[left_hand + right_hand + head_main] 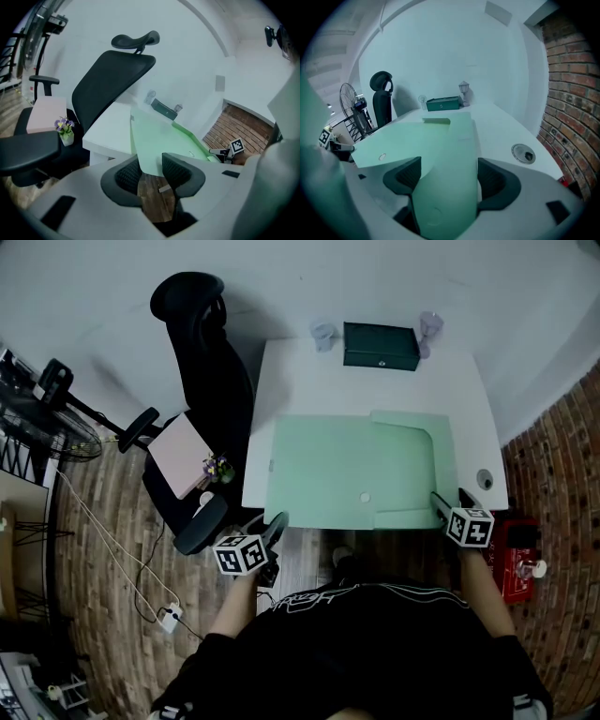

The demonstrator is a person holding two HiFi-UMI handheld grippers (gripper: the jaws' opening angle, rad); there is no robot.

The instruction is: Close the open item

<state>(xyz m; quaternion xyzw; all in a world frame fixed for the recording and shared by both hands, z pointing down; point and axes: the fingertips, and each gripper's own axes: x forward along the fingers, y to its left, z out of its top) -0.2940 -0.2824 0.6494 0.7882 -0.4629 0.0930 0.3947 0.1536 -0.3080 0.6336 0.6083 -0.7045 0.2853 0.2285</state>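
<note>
Green folder [328, 470] lay open, flat on the bench [309, 381]. Left gripper [151, 171] was half-closed astride its near corner, not pinching. Right gripper [439, 503] gaped wide around the raised flap [447, 187], probably positioned to fold it shut.

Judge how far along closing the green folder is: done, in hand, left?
Done: nothing yet; the green folder lies open on the white table. In hand: the left gripper has the folder's near corner between open jaws; the right gripper straddles its right flap, unclamped. Left: grip, fold one side over, press shut.
</note>
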